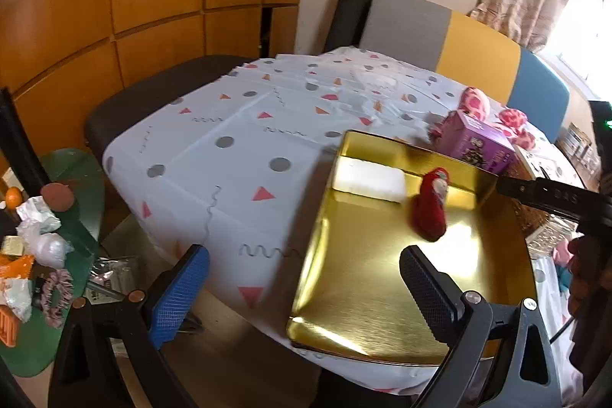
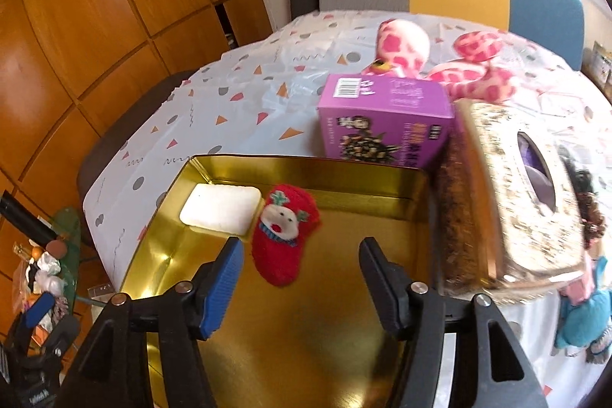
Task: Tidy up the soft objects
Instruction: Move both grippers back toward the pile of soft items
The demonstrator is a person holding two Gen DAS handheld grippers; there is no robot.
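Resting in a glossy gold tin (image 2: 382, 178), a fuzzy red stocking (image 2: 285, 236) and white pad (image 2: 220, 209); both hand-held grippers (image 1: 306, 289) (image 2: 300, 285) spread, over patterned plastic-covered counter (image 1: 229, 148).

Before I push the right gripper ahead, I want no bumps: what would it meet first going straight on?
Probably the red Christmas sock lying in the gold tin, just ahead of the open right gripper. Depth is unclear, so the tin's floor might come first.
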